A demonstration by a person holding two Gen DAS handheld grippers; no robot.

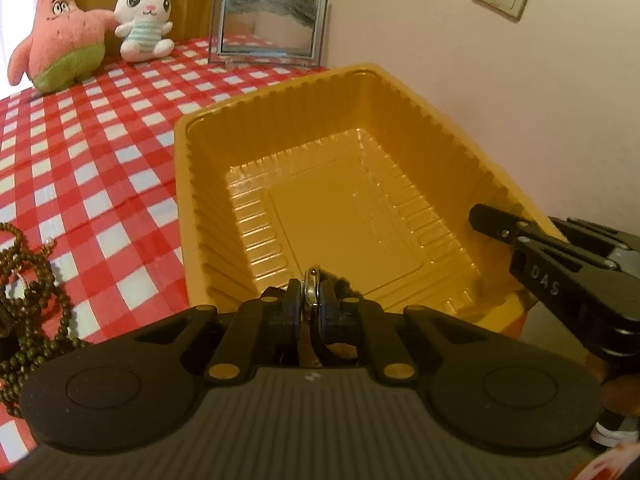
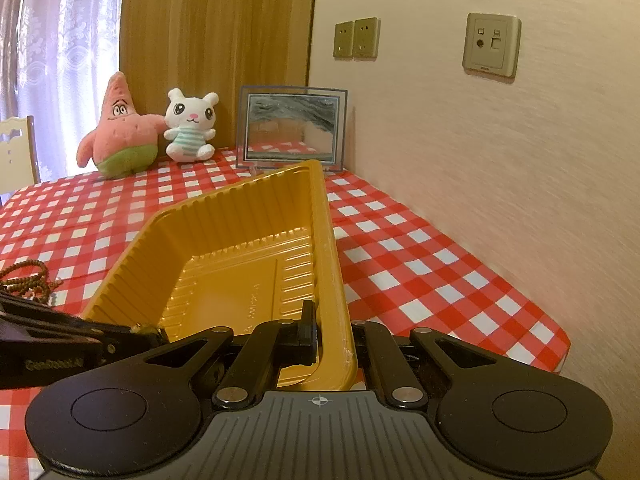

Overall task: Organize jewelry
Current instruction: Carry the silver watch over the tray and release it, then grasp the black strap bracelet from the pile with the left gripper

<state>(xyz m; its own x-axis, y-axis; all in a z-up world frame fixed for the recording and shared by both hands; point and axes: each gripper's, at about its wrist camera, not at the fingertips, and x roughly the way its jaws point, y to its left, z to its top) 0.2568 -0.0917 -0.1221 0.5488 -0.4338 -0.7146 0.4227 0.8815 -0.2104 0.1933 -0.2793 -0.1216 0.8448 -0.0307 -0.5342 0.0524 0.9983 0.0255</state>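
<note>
Presently, the left gripper [image 1: 311, 300] hangs over the near rim of a yellow plastic tray [image 1: 188, 184], its fingers [image 1: 294, 300] closed on a small silver metal piece [image 1: 311, 286] that stands upright between the pads; a dark beaded strand appears to trail from it just behind the right pad, though its attachment cannot be confirmed. The tray interior is ribbed and glossy. The right gripper [image 2: 332, 332] grips the tray's near right corner, its fingers clamped across the wall: the left finger [image 2: 308, 332] sits inside the tray, the other is hidden outside the rim. In the left wrist view that gripper [image 1: 496, 224] enters from the right, its tip resting at the tray's right wall.

A brown bead necklace [image 1: 32, 300] lies coiled on the desk [image 1: 100, 152], left of the tray and apart from it. The desk carries a red-and-white checked cloth. At its far edge stand a pink starfish plush [image 2: 120, 136], a white cat plush [image 2: 192, 128] touching it, and a glass picture frame [image 2: 292, 128] just beyond the tray's far corner. Wall sockets [image 2: 492, 44] are mounted above.
</note>
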